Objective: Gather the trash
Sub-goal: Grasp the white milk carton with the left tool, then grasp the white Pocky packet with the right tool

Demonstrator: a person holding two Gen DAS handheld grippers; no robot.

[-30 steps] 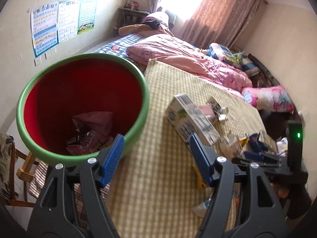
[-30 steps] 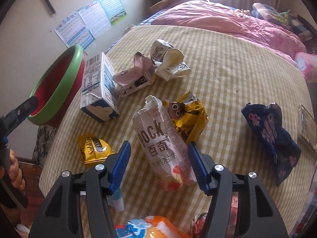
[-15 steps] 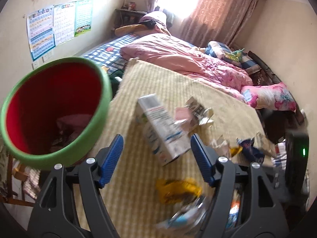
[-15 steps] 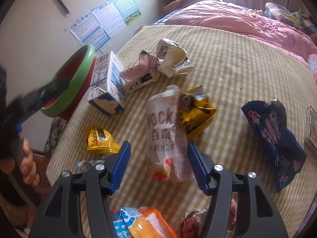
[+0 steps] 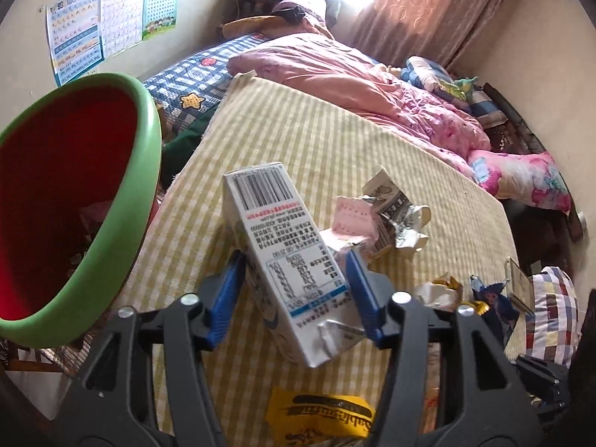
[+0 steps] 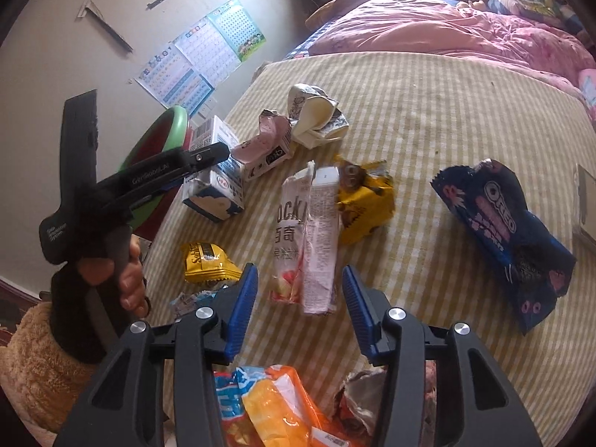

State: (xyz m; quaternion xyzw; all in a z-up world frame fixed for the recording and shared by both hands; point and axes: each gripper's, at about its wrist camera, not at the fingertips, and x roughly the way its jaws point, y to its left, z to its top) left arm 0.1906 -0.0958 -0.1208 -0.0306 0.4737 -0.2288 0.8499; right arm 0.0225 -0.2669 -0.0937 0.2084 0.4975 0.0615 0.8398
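Trash lies scattered over the near end of the bed (image 5: 316, 130), on its yellow striped sheet. At the near edge sit an orange bag (image 6: 275, 406) and, towards the near left corner, a small yellow snack packet (image 6: 206, 262).

The right gripper (image 6: 300, 275) hangs over that edge, pointing down at the sheet. Its jaws have just been closing, yet the blue fingers (image 6: 244, 298) stand apart and grip nothing. The pink-and-white Pocky packet (image 6: 305, 238) lies flat just ahead of the tips, in line with the gap, touching neither pad.

A hand (image 6: 126, 279) holds the left gripper (image 5: 294, 260) near the left edge of the bed. Its jaws have also just been closing, with the milk carton (image 5: 283, 246) between them. Both pads lie against the carton's sides, pinching it while its base rests on the sheet, barcode end tilted away.

Beside the Pocky packet lies a crumpled yellow wrapper (image 6: 367, 201), and well to the right a dark blue Oreo bag (image 6: 506, 223). Just past the milk carton are a squashed pink carton (image 6: 270, 149) and a crushed white one (image 6: 316, 115), touching each other.

The bin (image 5: 145, 171), green-rimmed and red inside, stands off the left edge of the bed, close to the milk carton, with some rubbish in it. Farther back a pink quilt (image 5: 335, 74) covers the far end of the bed, and posters (image 5: 111, 26) hang on the wall.
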